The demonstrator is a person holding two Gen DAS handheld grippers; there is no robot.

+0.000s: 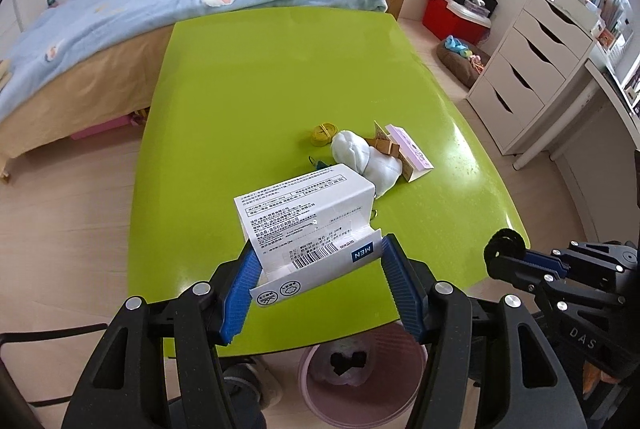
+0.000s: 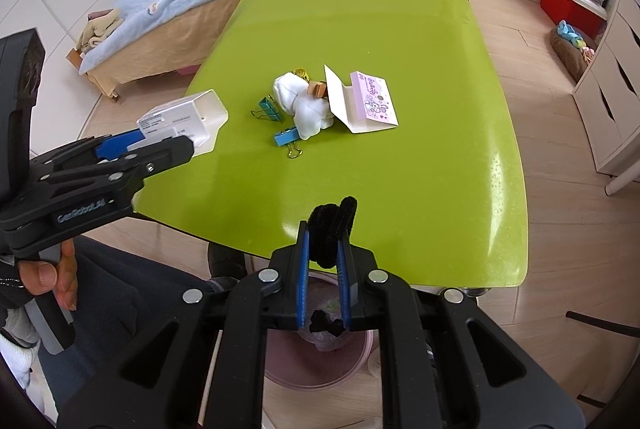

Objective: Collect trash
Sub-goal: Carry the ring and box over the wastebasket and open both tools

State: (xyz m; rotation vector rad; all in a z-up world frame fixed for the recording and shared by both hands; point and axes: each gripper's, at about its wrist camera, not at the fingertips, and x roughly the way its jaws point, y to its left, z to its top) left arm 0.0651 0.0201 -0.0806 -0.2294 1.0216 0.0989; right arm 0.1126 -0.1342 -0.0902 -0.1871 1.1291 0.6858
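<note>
The left gripper (image 1: 318, 271) has its blue pads pressed on the two sides of a white printed box (image 1: 308, 217), taken by its opened flap end so that the closed end juts forward past the fingertips; that hold keeps the light carton level and, as I judge it, lets it fall end-first once carried over the pink bin (image 1: 362, 381) that sits below and just behind the fingers, under the near edge of the green table (image 1: 280, 77). The right gripper (image 2: 324, 249) is drawn narrow, pinching a black fuzzy strip (image 2: 334, 229) whose top sticks up above the pads and whose lower end hangs beneath them, directly above the same bin, which suggests a drop is close. Both tools point forward and slightly downward over the table edge, the left held off to the side of the right. Ahead of both, on the table, lie a crumpled white cloth (image 2: 304, 105), a folded pink card (image 2: 366, 103) and blue binder clips (image 2: 286, 139), apparently awaiting collection.
</note>
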